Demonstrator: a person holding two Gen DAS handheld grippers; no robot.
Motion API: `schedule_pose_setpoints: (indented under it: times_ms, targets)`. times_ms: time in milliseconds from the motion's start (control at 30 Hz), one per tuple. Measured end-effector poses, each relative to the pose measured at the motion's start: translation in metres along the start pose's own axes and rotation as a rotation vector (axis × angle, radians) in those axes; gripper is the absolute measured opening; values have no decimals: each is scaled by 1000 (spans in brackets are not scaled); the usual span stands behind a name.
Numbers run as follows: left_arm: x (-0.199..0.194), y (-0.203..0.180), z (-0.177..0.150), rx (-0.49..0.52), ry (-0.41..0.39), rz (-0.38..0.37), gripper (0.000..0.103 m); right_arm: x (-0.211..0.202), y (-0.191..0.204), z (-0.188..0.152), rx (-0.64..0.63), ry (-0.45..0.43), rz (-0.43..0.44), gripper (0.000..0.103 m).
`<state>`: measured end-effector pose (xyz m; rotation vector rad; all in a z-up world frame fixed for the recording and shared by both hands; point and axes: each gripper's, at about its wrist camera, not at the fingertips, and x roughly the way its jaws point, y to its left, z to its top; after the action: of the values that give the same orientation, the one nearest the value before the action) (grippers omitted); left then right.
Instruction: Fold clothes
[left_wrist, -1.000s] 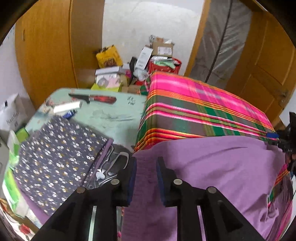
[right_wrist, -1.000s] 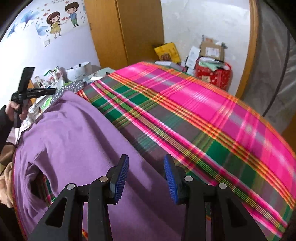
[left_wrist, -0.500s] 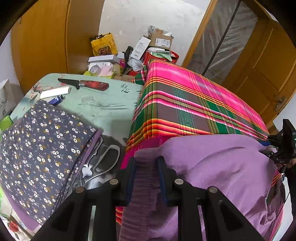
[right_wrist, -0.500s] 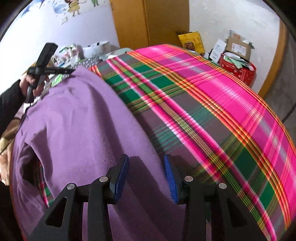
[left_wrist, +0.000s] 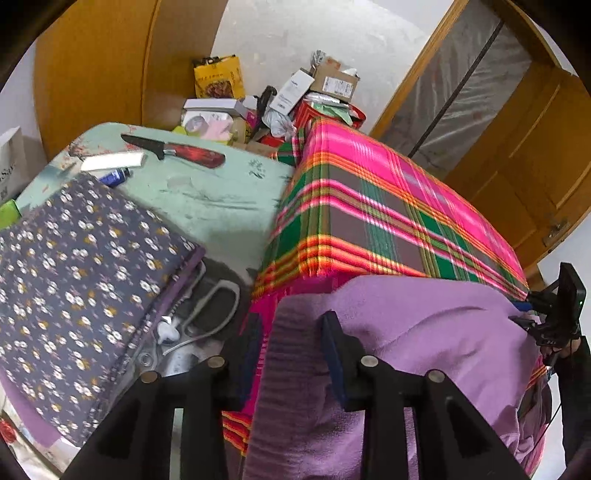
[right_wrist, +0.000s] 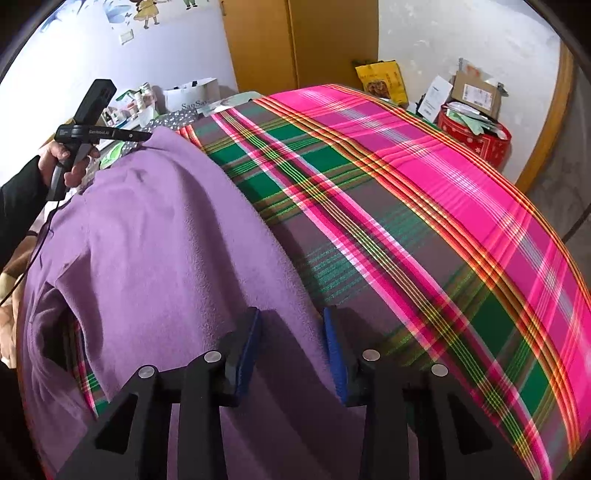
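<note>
The purple sweater (right_wrist: 155, 236) lies spread on the plaid blanket (right_wrist: 424, 206). The left gripper (left_wrist: 290, 338) has just been opening, its cuff loose between the jaws; the right gripper (right_wrist: 291, 336), closing slightly, stands spread over the hem.

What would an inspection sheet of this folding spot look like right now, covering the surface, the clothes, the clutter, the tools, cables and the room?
Surface: plaid blanket in pink and green covers the raised work surface.
Job's things: purple garment spread on the blanket's near part, one edge hanging over; folded floral fabric on the green table beside it.
Clutter: knife and scissors on the table; boxes and a red tin beyond.
Tools: left tool has just been opening, ribbed purple hem between its jaws, pads apart from it; right tool open over the garment, jaws just narrowed slightly.
Cables: a thin black cable hangs from the left handle.
Surroundings: wooden doors, white wall with cartoon stickers.
</note>
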<state>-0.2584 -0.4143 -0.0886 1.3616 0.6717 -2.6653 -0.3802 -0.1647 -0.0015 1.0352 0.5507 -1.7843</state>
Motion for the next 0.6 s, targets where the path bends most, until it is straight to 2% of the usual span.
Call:
schedule_pose_setpoints:
  times_ms: [67, 133, 167, 200, 267, 400, 533, 600]
  targets:
    - [1, 0, 0, -17, 0, -3, 35, 0, 0, 1, -3, 2, -1, 35]
    - [2, 0, 0, -35, -1, -7, 31, 0, 3, 1, -13, 2, 1, 25]
    - [1, -1, 0, -33, -5, -1, 30, 0, 5, 2, -20, 2, 1, 11]
    - [-1, -3, 0, -24, -16, 15, 27, -1, 7, 3, -26, 1, 1, 7]
    - [-8, -9, -2, 3, -59, 79, 26, -1, 10, 4, -43, -1, -21, 5]
    - [-25, -9, 4, -13, -136, 113, 19, -9, 5, 12, -29, -39, -56, 5]
    - [-32, -11, 13, -20, -184, 146, 19, -15, -6, 25, 18, -89, -99, 5]
    - [-28, -14, 19, -14, -187, 170, 19, -9, -8, 32, 36, -79, -117, 5]
